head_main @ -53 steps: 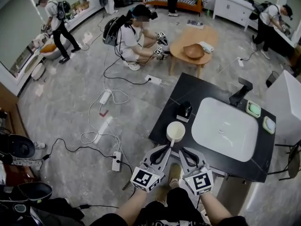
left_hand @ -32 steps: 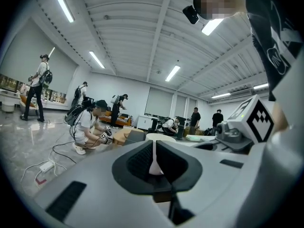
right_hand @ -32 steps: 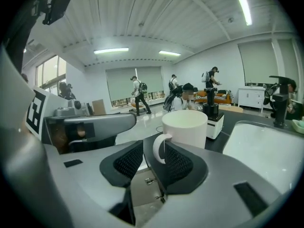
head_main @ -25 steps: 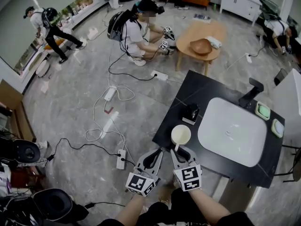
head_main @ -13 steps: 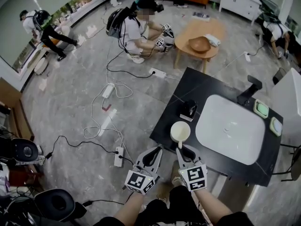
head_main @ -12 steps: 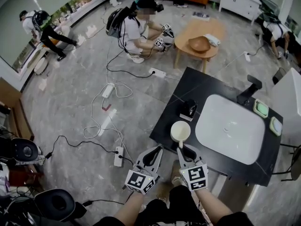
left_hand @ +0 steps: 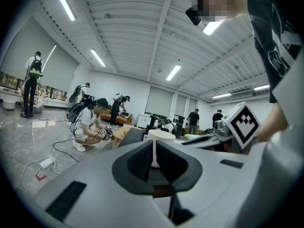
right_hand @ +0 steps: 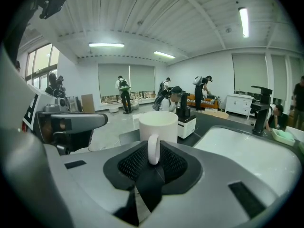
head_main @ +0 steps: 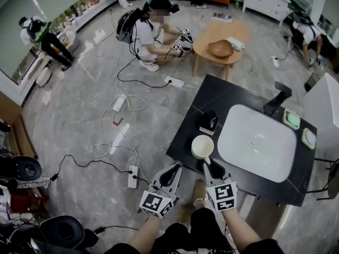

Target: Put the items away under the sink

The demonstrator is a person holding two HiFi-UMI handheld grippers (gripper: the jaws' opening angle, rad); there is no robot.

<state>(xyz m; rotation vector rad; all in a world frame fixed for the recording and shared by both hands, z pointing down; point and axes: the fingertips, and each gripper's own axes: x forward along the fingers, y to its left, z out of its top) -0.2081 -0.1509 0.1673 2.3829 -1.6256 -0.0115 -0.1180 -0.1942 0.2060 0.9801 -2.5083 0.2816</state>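
left claw [head_main: 172, 168]: jaws together, empty, hanging off the near edge of the bench [head_main: 212, 97].
right claw [head_main: 210, 164]: jaws just been closing, pads pinching the handle of the mug [head_main: 202, 146].
mug: white, upright on near bench corner, just beside sink [head_main: 257, 142].

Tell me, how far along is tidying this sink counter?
Nothing looks put away yet. In hand: the right gripper, its jaws just closed, pinches the handle of the white ceramic mug on the black countertop. Remaining: that mug, the black device on its white base, two green dishes.
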